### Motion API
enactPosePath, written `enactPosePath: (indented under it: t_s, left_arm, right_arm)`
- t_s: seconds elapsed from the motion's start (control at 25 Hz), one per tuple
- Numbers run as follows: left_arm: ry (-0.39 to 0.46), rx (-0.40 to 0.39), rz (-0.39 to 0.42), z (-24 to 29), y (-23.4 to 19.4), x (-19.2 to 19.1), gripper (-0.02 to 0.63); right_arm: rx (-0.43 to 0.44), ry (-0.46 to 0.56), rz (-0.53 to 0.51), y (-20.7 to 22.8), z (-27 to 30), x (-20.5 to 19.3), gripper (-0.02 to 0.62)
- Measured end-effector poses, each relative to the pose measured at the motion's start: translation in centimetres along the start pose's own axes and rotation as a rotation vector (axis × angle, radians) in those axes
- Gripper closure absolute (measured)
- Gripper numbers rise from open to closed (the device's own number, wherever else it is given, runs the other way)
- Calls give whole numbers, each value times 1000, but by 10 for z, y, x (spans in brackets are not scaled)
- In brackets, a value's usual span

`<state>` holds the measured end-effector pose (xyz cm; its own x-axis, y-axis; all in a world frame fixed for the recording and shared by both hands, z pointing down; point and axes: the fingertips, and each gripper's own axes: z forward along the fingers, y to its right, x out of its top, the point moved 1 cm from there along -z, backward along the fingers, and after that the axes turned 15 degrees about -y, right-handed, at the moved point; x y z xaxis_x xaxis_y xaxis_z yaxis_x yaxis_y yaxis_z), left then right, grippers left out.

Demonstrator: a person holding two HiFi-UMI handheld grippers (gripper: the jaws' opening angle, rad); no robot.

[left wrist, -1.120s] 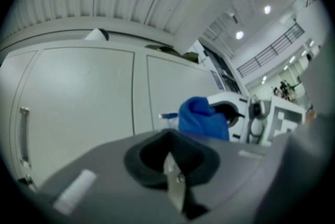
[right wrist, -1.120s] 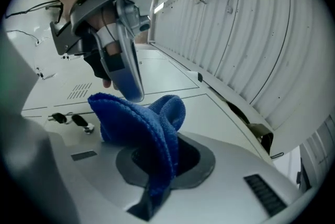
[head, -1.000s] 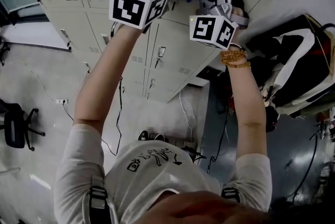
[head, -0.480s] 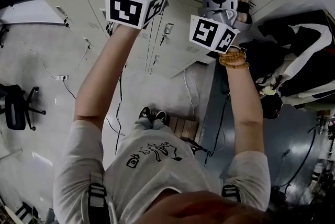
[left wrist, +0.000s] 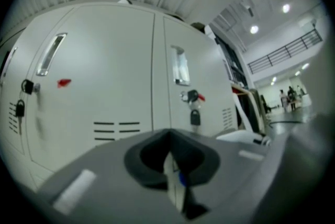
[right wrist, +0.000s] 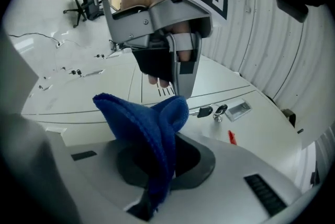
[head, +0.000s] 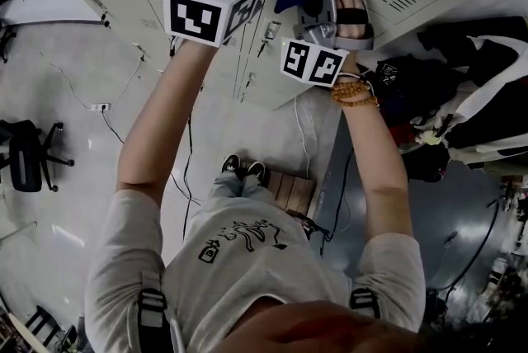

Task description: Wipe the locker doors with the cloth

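1. Grip state: right gripper (right wrist: 148,201) is clenched on the blue cloth (right wrist: 152,129). The cloth sticks up from the jaws in a bunched fold. Left gripper (left wrist: 174,183) has its jaws pressed together with nothing gripped. There's a tiny blue speck at the seam, can't tell what it is.
2. Cloth position: held up at the locker doors (left wrist: 104,87), just right of the left gripper's tip.
3. Risk, poor wipe: the cloth is wadded, not spread, so prob. only a small ridge would meet the door. The hard jaw tips could scrape the paint instead.
4. Risk, snag: keys (right wrist: 212,111) hang from a lock near the cloth. A sweep across them could catch the fabric and tug it out of the jaws, or knock the keys.
5. Risk, bump: the two grippers sit v. close together. A sideways stroke to the left could hit the left gripper or pinch the cloth against it.
6. Risk, slip: only the cloth's lower part is between the jaws. Drag on the door may pull it loose.
7. Hard to tell: no view shows whether the cloth touches the door or hangs just off it.
8. Cut off/hidden: in the head view the locker tops run out of frame, and the marker cube (head: 210,5) covers much of the left gripper. How much door area is left to wipe can't be judged. The red mark (left wrist: 64,82) on one door is too small to identify.
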<state>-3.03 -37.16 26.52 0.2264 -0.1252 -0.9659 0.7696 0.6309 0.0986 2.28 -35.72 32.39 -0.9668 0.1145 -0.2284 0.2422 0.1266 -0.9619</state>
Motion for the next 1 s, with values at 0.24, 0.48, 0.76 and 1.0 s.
enactPosePath:
  t_s: [0.24, 0.48, 0.76, 1.0]
  left_arm:
    - [24, -14, -7, -4, 12, 9, 604]
    - [95, -13, 26, -17, 24, 61, 604]
    - [184, -1, 111, -37, 34, 137, 604]
    - [259, -10, 182, -51, 43, 202, 604]
  right_arm:
    - [-7, -57, -60, 19, -11, -37, 566]
    - [-108, -86, -91, 111, -11, -46, 566]
    - [-202, -47, -158, 224, 7, -12, 566]
    - [-318, -19, -153, 324, 25, 18, 566]
